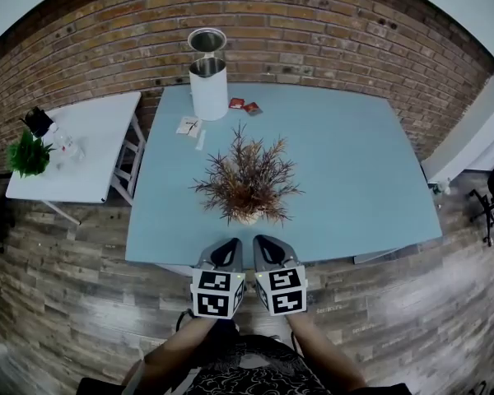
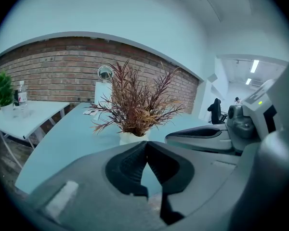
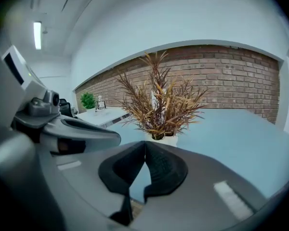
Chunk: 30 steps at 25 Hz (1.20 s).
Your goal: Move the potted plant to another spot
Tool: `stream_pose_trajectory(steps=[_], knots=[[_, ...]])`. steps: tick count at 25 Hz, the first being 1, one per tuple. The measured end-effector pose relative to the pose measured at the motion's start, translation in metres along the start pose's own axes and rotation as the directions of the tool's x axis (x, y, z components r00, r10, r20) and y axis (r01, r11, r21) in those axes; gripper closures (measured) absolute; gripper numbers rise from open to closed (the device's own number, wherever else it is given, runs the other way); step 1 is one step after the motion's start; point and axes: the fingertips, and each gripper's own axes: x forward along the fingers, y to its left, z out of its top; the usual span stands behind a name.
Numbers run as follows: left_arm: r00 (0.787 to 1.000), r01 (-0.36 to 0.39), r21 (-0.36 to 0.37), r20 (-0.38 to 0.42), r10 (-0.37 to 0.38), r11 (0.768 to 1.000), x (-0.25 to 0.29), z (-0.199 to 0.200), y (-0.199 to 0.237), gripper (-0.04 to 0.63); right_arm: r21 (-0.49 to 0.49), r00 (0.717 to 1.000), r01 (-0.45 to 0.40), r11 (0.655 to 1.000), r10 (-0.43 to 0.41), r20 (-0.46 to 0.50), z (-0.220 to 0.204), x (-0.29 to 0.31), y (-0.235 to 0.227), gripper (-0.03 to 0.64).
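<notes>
The potted plant point(image 1: 249, 181), brown dried fronds in a small white pot point(image 1: 249, 217), stands on the light blue table point(image 1: 354, 171) near its front edge. My left gripper point(image 1: 230, 242) and right gripper point(image 1: 263, 239) hover side by side over that edge, just short of the pot and apart from it. In the left gripper view the gripper point(image 2: 145, 145) is shut, pads together and empty, with the plant point(image 2: 135, 105) straight ahead. The right gripper view shows that gripper point(image 3: 145, 145) likewise shut on nothing, facing the plant point(image 3: 161, 105).
A white cylinder bin point(image 1: 208, 87) with a metal can point(image 1: 207, 39) behind it stands at the table's far edge, with red packets point(image 1: 243, 104) and papers point(image 1: 189, 126) nearby. A white side table point(image 1: 82, 151) at left carries a green plant point(image 1: 26, 155). Behind runs a brick wall point(image 1: 313, 31).
</notes>
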Motion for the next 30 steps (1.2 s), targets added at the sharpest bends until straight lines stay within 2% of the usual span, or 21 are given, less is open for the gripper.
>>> stream_pose_trajectory(steps=[10,30], knots=[[1.000,-0.001,0.022,0.012,0.001,1.000,-0.005,0.003,-0.022,0.595,0.014,0.999,-0.029,0.999,0.029,0.028,0.004,-0.020,-0.002,0.611],[0.999,-0.033,0.043,0.013,0.032,0.999,-0.019,-0.001,-0.027,0.595,0.035,0.998,-0.046,0.998,0.044,0.043,0.002,-0.035,0.000,0.611]])
